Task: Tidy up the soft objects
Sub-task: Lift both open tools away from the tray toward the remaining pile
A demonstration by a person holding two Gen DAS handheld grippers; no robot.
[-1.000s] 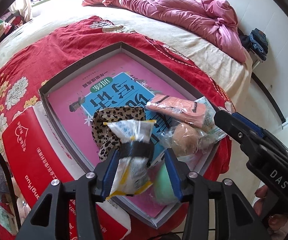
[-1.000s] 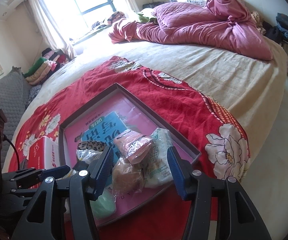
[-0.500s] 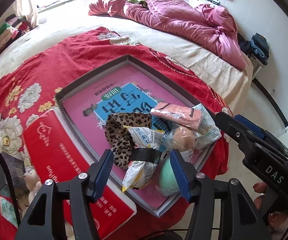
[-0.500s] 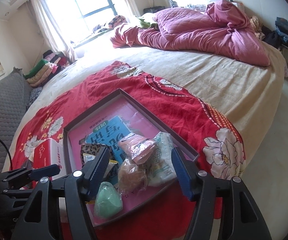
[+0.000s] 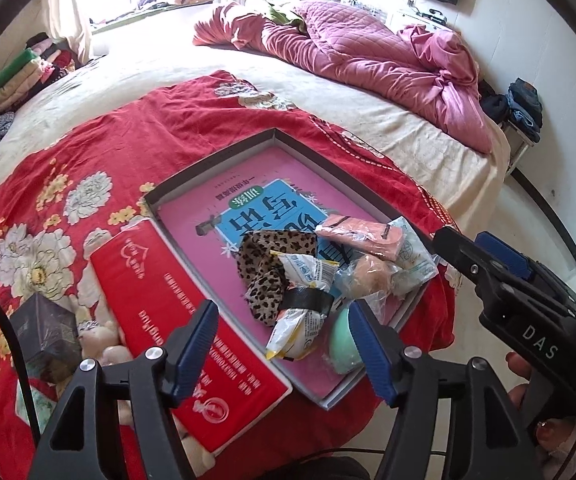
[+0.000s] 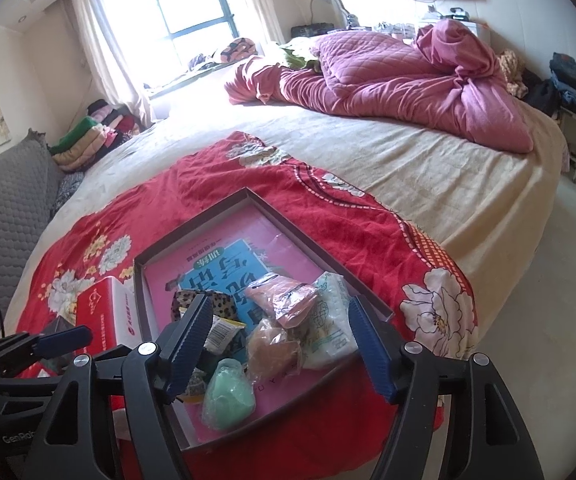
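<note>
stage: late, by the look | done: packets [image 5: 307, 300], green ball [image 5: 341, 346], leopard cloth [image 5: 272, 256] piled in tray [image 5: 208, 168], lower centre | left gripper [image 5: 284, 344]: jaws just opening, empty | right gripper [image 6: 280, 344]: likewise | left: plush toys [image 5: 100, 344], lower left, outside tray

Both wrist views look steeply down, near, sharing tray [image 5: 329, 167].
</note>
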